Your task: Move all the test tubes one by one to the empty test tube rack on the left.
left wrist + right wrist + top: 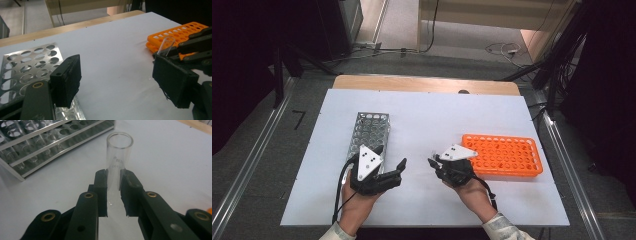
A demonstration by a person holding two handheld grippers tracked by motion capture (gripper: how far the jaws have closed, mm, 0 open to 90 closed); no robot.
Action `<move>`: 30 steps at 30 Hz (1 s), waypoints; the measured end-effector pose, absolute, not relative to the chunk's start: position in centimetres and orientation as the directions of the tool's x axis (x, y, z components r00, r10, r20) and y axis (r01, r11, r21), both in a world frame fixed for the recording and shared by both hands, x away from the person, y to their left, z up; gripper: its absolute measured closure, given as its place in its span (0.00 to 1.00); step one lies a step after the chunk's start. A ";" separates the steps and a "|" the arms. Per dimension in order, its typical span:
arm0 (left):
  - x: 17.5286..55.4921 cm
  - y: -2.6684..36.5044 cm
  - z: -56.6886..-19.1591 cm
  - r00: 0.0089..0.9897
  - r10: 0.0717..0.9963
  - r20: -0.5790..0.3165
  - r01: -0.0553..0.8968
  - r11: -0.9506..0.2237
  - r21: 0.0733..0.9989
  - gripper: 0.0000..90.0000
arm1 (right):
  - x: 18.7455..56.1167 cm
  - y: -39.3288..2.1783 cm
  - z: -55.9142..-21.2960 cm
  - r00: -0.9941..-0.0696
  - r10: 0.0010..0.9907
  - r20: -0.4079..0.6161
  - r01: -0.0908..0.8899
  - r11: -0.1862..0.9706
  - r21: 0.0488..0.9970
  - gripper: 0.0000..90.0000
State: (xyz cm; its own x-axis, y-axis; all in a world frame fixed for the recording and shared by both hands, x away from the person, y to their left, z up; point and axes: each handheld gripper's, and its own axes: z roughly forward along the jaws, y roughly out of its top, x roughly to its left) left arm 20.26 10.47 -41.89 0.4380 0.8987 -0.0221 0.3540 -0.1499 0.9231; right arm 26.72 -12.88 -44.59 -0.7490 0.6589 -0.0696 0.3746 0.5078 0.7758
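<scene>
- The right gripper point(113, 192) is clamped on a clear glass test tube point(117, 157), whose open mouth points away past the jaw tips.
- The left gripper point(117, 80) stands with its jaws wide apart and nothing between them.
- In the high view both grippers hover close together over the white table point(432, 115).
- A metal tube rack point(369, 131) lies just beyond the left gripper.
- An orange tube rack point(504, 155) lies beside the right gripper.
</scene>
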 end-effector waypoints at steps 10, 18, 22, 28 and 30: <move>20.2 8.3 -42.6 0.519 0.855 -0.023 0.362 -0.196 0.911 0.39 | 25.7 -10.4 -45.0 -0.807 0.590 -0.026 0.362 0.528 0.768 0.82; 20.2 7.4 -43.1 0.557 0.830 -0.012 0.361 -0.229 0.904 0.63 | 24.7 -9.2 -44.8 -0.836 0.548 -0.028 0.330 0.544 0.771 0.82; 20.2 7.3 -43.2 0.557 0.831 0.010 0.360 -0.252 0.898 0.69 | 24.5 -9.2 -44.7 -0.838 0.545 -0.026 0.328 0.541 0.774 0.82; 20.2 7.1 -43.3 0.562 0.827 0.020 0.355 -0.262 0.897 0.78 | 24.5 -9.1 -44.7 -0.840 0.542 -0.022 0.329 0.541 0.774 0.82; 20.1 7.0 -43.4 0.564 0.825 0.026 0.352 -0.269 0.897 0.80 | 24.4 -9.1 -44.7 -0.842 0.539 -0.024 0.326 0.544 0.773 0.82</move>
State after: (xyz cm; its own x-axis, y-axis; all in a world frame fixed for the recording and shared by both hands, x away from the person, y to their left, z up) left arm 20.12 7.03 -43.35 0.5638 0.8255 0.0263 0.3517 -0.2688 0.8967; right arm 24.42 -9.09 -44.66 -0.8420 0.5389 -0.0241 0.3264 0.5445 0.7726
